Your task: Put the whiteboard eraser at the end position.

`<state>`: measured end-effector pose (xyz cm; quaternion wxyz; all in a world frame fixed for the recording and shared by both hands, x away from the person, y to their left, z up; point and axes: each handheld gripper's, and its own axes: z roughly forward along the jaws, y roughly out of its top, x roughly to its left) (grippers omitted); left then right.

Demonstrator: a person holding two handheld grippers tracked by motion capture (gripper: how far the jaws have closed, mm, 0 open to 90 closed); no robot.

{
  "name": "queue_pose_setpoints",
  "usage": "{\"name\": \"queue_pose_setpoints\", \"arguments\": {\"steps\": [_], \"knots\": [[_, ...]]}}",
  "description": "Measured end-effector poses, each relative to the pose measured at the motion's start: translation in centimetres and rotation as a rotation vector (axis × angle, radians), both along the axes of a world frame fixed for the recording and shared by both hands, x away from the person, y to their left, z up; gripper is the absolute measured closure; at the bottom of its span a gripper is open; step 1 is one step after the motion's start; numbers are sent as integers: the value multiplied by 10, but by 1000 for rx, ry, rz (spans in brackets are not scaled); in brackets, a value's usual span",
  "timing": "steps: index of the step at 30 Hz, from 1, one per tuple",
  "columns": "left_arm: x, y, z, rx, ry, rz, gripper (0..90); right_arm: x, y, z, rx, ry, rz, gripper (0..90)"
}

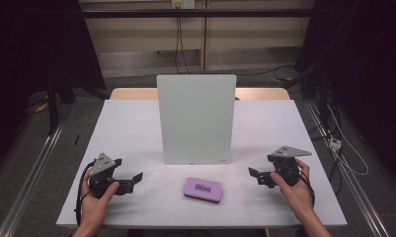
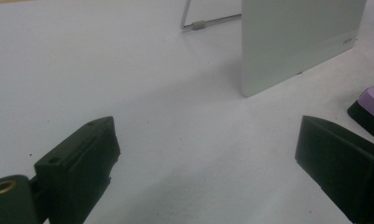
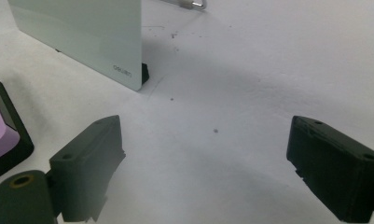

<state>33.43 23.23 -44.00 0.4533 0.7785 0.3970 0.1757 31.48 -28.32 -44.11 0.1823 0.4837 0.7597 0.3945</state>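
White table (image 1: 136,128) on dark floor, upright white board (image 1: 196,118) at centre. High view: purple eraser (image 1: 202,189) flat in front of board, between left gripper (image 1: 130,180) and right gripper (image 1: 255,176), touching neither; both jaws released, empty.
Left gripper view: jaws wide over bare table, eraser (image 2: 373,105) at right edge.
Right gripper view: jaws spread, eraser (image 3: 0,128) at left edge; board's foot (image 3: 145,71) probably black clip.

One upright white board (image 1: 196,118), one purple eraser (image 1: 202,189), and two hand-held grippers.
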Motion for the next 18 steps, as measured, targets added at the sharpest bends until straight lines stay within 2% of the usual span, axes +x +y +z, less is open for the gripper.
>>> {"name": "queue_pose_setpoints", "arguments": {"steps": [13,16,18], "knots": [[0,3,0,-17,0,20,57,-14,-20,-11,41,-21,-75,104],[0,3,0,-33,14,23,57,-15,-20,-12,41,-25,-69,103],[0,3,-1,-28,19,15,57,-14,-19,-11,42,-24,-70,102]]}}
